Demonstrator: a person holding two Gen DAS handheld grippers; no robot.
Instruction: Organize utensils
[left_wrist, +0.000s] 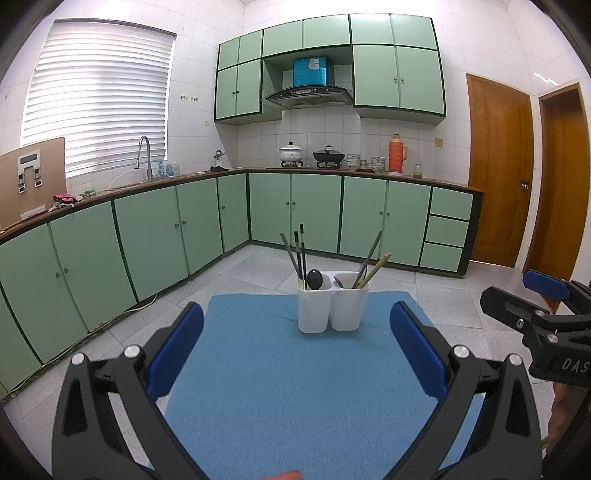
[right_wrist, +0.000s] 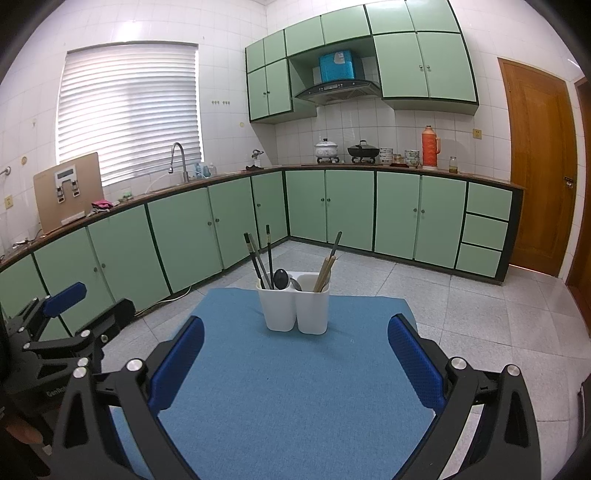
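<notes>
A white two-compartment utensil holder (left_wrist: 332, 308) (right_wrist: 293, 310) stands at the far end of a blue mat (left_wrist: 295, 387) (right_wrist: 291, 387). Its left compartment holds dark chopsticks (left_wrist: 298, 254) (right_wrist: 258, 258) and a black spoon (left_wrist: 314, 278) (right_wrist: 280, 277). Its right compartment holds bamboo chopsticks (left_wrist: 376, 269) (right_wrist: 325, 273), a grey utensil and a metal spoon. My left gripper (left_wrist: 295, 347) is open and empty, well short of the holder. My right gripper (right_wrist: 295, 354) is open and empty too. Each gripper shows at the edge of the other's view.
The mat lies on a small table over a grey tiled floor (left_wrist: 461, 295). Green cabinets (left_wrist: 147, 236) with a counter run along the left and back walls. Pots and an orange thermos (left_wrist: 397, 153) stand on the counter. Wooden doors (left_wrist: 498, 166) are at the right.
</notes>
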